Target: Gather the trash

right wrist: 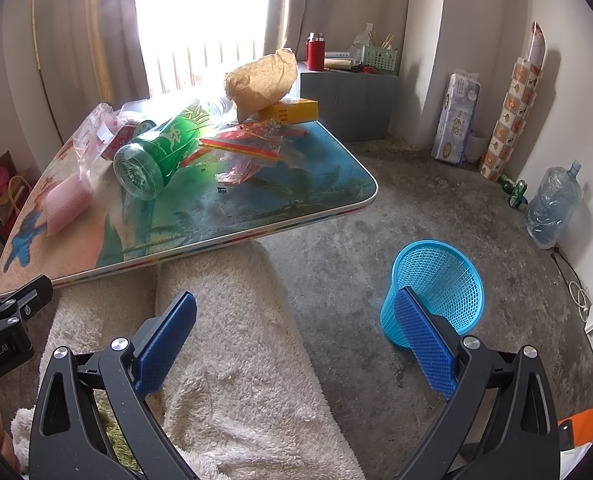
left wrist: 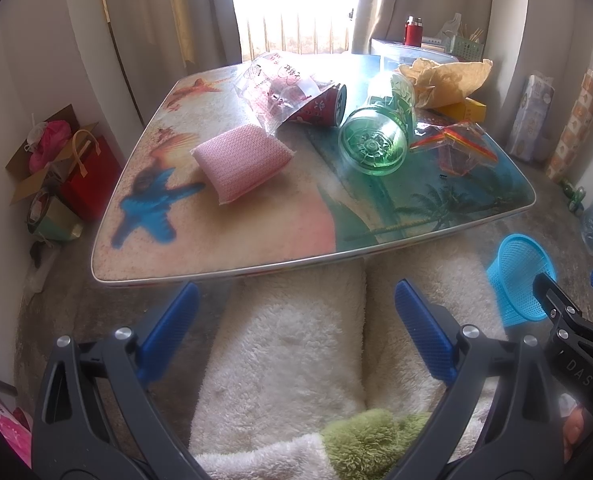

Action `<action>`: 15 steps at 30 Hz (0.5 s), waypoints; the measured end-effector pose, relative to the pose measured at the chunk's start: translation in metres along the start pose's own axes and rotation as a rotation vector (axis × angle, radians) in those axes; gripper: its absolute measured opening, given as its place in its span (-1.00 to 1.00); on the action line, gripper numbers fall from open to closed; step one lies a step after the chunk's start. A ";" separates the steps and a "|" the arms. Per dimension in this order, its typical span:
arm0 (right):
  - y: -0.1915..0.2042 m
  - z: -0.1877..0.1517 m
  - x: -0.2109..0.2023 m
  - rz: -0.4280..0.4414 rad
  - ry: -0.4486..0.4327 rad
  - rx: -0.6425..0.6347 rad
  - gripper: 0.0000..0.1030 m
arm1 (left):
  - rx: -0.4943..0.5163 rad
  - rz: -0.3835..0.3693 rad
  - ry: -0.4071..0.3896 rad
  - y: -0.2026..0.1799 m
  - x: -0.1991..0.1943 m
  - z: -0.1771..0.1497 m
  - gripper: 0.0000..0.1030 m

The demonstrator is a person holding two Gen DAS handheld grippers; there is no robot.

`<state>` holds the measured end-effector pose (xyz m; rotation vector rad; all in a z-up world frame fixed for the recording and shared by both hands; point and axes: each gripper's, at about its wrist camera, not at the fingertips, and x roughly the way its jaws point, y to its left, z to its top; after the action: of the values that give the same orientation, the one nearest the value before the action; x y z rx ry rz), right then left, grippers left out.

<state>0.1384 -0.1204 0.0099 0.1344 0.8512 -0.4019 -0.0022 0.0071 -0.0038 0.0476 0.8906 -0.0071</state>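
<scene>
A low table [left wrist: 256, 240] holds trash: a green plastic bottle [left wrist: 376, 136] on its side, a red can [left wrist: 324, 106], a clear printed bag [left wrist: 272, 80], a red-striped wrapper [left wrist: 452, 148], crumpled brown paper [left wrist: 448, 76], a yellow box [left wrist: 464, 110] and a pink sponge [left wrist: 242, 160]. A blue mesh basket [right wrist: 436, 288] stands on the floor right of the table. My left gripper [left wrist: 296, 308] is open and empty, short of the table's near edge. My right gripper [right wrist: 296, 320] is open and empty, above the fluffy cushion, with the basket beside its right finger.
A white fluffy cushion [left wrist: 288, 352] lies under both grippers. A cardboard box and red bag [left wrist: 84, 176] stand left of the table. A grey cabinet [right wrist: 348, 100] with a red flask is behind. A tissue pack [right wrist: 456, 116] and a water jug [right wrist: 552, 204] stand by the right wall.
</scene>
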 end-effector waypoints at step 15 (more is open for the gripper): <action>0.000 0.000 0.001 0.002 0.000 0.004 0.88 | 0.002 0.001 0.001 -0.001 0.000 0.000 0.83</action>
<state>0.1384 -0.1208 0.0093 0.1388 0.8507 -0.4017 -0.0020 0.0066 -0.0034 0.0495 0.8916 -0.0067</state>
